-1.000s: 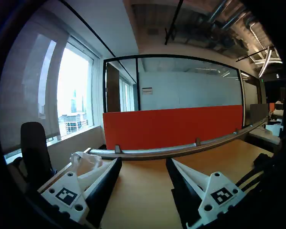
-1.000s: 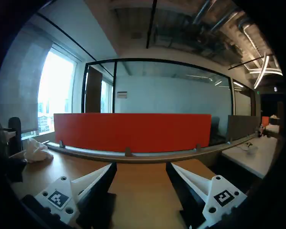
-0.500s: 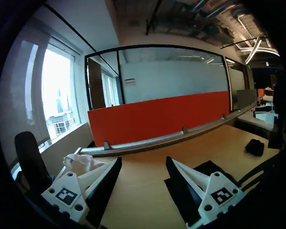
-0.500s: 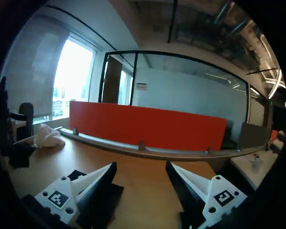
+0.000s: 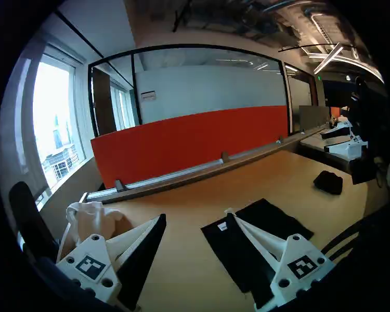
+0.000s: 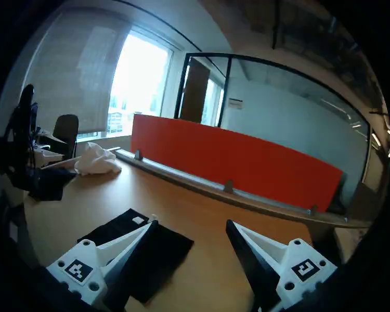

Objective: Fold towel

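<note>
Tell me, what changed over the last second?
Both cameras tilted down toward the desk: the left gripper and right gripper now point at a flat black towel that was barely visible before. Nothing was grasped or released. Both grippers stayed open and empty; the crumpled white cloth kept its place by the orange divider.

The towel [image 5: 275, 218] is a black, roughly rectangular cloth lying flat and spread out on the near part of the light wooden worktop [image 5: 195, 197], turned at a slant to the worktop's far edge. A small white tag [image 5: 222, 226] shows at its left corner. In the right gripper view the towel [image 6: 169, 249] lies near and left of centre, its tag [image 6: 138, 220] at the far edge.
</note>
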Motion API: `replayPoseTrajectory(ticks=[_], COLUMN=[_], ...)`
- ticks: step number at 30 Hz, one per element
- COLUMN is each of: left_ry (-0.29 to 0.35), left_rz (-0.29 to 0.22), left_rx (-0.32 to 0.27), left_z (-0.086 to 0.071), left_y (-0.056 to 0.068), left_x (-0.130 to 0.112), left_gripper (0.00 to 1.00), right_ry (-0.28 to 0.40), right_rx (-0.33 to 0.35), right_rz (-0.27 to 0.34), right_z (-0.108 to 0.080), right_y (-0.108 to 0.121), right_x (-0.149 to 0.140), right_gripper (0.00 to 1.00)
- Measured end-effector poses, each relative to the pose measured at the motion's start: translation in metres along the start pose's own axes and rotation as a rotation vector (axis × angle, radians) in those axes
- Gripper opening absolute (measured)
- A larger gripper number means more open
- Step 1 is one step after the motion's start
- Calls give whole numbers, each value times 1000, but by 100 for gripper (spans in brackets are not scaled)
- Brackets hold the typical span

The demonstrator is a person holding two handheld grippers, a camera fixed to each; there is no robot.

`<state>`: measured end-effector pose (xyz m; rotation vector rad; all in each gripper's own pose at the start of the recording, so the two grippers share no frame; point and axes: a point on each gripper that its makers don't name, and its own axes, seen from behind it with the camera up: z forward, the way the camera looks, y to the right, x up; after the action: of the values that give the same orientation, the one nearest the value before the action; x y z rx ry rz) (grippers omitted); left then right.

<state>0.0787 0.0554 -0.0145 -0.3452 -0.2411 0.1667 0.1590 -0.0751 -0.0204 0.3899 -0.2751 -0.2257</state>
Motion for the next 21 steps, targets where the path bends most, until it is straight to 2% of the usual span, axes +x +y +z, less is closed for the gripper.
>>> replayPoseTrajectory(ticks=[6,21], left_ry=[-35,-101], left_rz=[10,39], left_rx=[-51,-116], left_z=[4,9], left_y=[13,35], left_x=[-13,-49], left_gripper=[85,85], right_ry=[-59,-131], right_rx=[72,151], right_rz=[-1,-40], right_z=[3,7], right_y=[-14,-33], right_x=[-13,-46], right_gripper=[100,100])
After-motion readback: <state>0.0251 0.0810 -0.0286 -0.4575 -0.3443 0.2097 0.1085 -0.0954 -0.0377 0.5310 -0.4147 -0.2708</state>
